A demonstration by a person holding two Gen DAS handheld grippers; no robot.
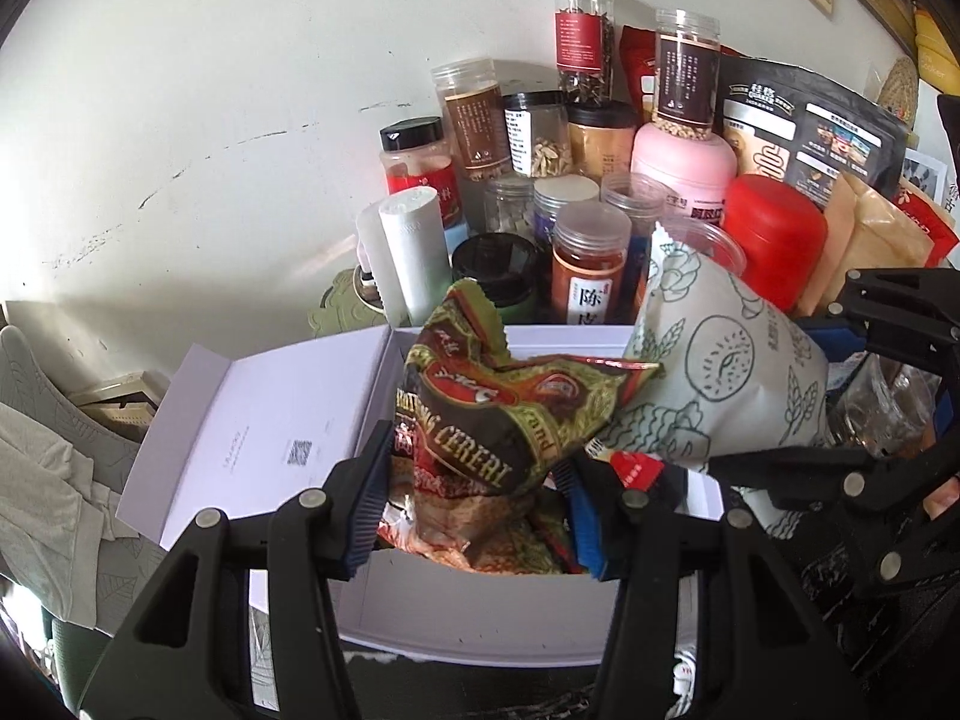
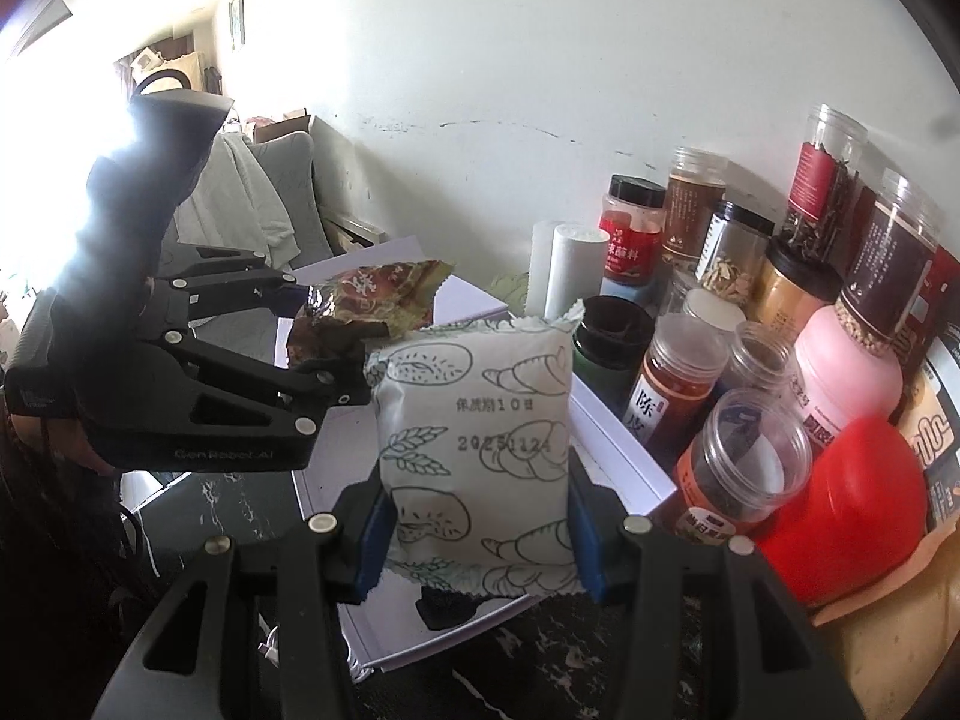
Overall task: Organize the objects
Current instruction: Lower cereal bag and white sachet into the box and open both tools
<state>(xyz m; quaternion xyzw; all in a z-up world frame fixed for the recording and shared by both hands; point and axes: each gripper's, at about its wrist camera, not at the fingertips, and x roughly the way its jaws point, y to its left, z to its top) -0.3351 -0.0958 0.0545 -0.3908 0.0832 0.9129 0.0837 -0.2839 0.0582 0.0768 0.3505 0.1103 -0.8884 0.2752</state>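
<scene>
My left gripper (image 1: 474,510) is shut on a green and brown cereal packet (image 1: 510,408), held over an open white box (image 1: 480,606) with several snack packets inside. The same packet (image 2: 366,306) and the left gripper (image 2: 336,348) show at the left of the right wrist view. My right gripper (image 2: 480,534) is shut on a white bread packet (image 2: 480,450) printed with pastry drawings. That packet (image 1: 720,372) hangs beside the cereal packet, touching it, with the right gripper (image 1: 780,420) at the right edge.
Behind the box stand several jars (image 1: 591,276), a pink tub (image 1: 684,165), a red container (image 1: 774,234) and a white roll (image 1: 414,252) against the wall. The box lid (image 1: 264,420) lies open to the left. Grey cloth (image 1: 42,480) lies at far left.
</scene>
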